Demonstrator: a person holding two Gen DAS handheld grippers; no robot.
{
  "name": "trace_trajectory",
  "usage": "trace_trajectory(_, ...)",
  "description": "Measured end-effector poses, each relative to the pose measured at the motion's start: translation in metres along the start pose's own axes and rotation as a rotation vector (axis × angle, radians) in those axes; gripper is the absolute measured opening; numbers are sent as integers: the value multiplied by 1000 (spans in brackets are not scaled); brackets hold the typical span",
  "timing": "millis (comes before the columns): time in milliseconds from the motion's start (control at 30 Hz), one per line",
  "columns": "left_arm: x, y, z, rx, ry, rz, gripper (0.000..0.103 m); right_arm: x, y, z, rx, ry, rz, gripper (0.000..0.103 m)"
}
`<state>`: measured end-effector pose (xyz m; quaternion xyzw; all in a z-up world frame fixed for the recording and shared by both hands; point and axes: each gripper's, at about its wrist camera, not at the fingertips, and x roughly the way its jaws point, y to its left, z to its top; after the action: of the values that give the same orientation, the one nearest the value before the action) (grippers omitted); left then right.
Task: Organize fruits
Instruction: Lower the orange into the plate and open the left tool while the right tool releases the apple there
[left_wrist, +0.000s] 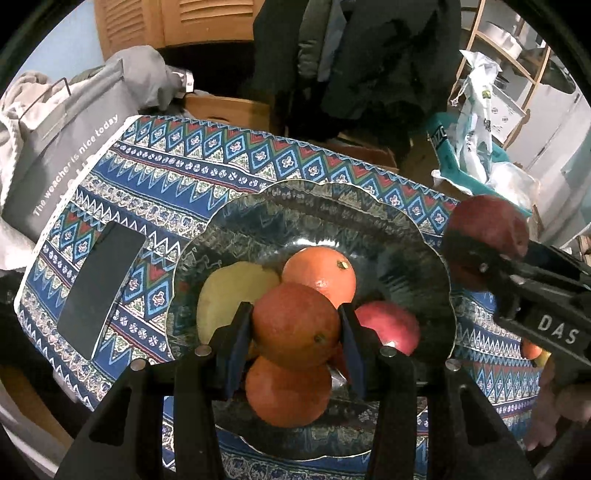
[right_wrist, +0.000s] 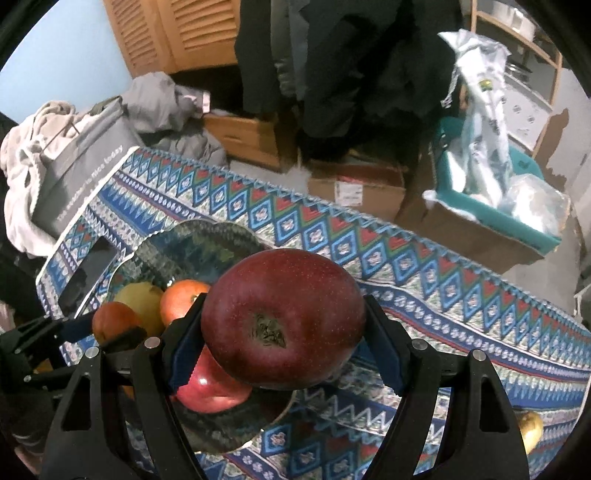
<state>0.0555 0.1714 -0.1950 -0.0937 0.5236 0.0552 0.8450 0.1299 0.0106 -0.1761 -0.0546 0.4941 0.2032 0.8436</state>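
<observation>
The tabletop (left_wrist: 207, 162), under a blue patterned cloth, fills the middle of both views and carries a dark glass platter (left_wrist: 314, 214) that serves as the collecting place for the fruit. In the left wrist view the platter sits at centre. It already holds a yellow pear (left_wrist: 229, 291) at its left, an orange (left_wrist: 321, 273) above centre, a red apple (left_wrist: 391, 325) at right and another orange (left_wrist: 288, 391) lowest in the frame, bunched together so that they seem to prop one another.

The left tool (left_wrist: 295, 325) is clamped on a further orange (left_wrist: 295, 325), held over that cluster at lower centre, probably to be set down among the rest.

The right tool (right_wrist: 284, 325) grips a dark red apple (right_wrist: 284, 317), stem end towards the camera, at the centre of the right wrist view. It hangs above the platter's right rim, beside the red apple already lying there, which suggests like is being put with like.

A dark phone (left_wrist: 99, 288) lies flat on the cloth at the left, clear of the platter. A small yellow fruit (right_wrist: 530, 428) waits at the lower right edge of the right wrist view, not yet gathered.
</observation>
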Motion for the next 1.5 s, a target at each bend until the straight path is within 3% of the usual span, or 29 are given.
trace_trajectory(200, 8, 4, 0, -22, 35, -14, 47, 13, 8, 1, -12, 27, 32, 79)
trace_trajectory(400, 9, 4, 0, -9, 33, 27, 48, 21, 12, 3, -9, 48, 49, 79)
trace_trajectory(467, 8, 5, 1, -9, 29, 28, 51, 25, 13, 4, -2, 61, 63, 80)
trace_trajectory(533, 6, 5, 2, -12, 21, 18, 61, 28, 13, 3, 4, 72, 75, 80)
trace_trajectory(633, 2, 4, 3, -7, 5, 29, 61, 33, 14, 1, 0, 90, 78, 80)
trace_trajectory(767, 2, 2, 3, -3, 10, 26, 62, 24, 15, 3, 7, 49, 99, 80)
trace_trajectory(1067, -10, -3, 5, 4, -9, 10, 67, -3, 4, 14, 38, -6, 76, 80)
trace_trajectory(1200, -19, -10, 8, 14, -24, 3, 68, -16, -1, 13, 38, -28, 39, 80)
trace_trajectory(1333, -29, -17, 9, 28, -51, 3, 77, -30, -10, 11, 49, -45, 0, 80)
trace_trajectory(1500, -37, -27, 10, 46, -65, -6, 77, -53, -25, 6, 61, -76, -52, 80)
